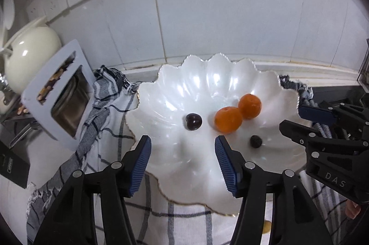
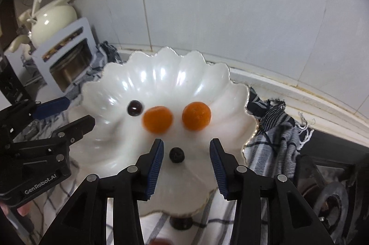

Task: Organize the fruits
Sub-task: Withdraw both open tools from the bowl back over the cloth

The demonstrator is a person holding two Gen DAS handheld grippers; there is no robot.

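Fruit lies loose in a white scalloped dish [image 1: 203,81]: a dark cherry [image 1: 194,121] left of centre, two small oranges [image 1: 228,119] just apart from each other near the middle, and a blueberry [image 2: 177,154] nearer the front rim. All four look light and round, likely to roll on the glossy, sloping dish; the cherry and blueberry are probably soft and bruise easily, so a gentle pinch across the widest part seems best, while the firmer oranges should take a squeeze at mid-height. The left gripper [image 1: 183,152] hovers released over the dish's near side, nothing between its jaws. The right gripper [image 2: 186,154] is released too, its jaws either side of the blueberry without touching it. The dish sits on a checked cloth [image 1: 110,120] spread over the desk.
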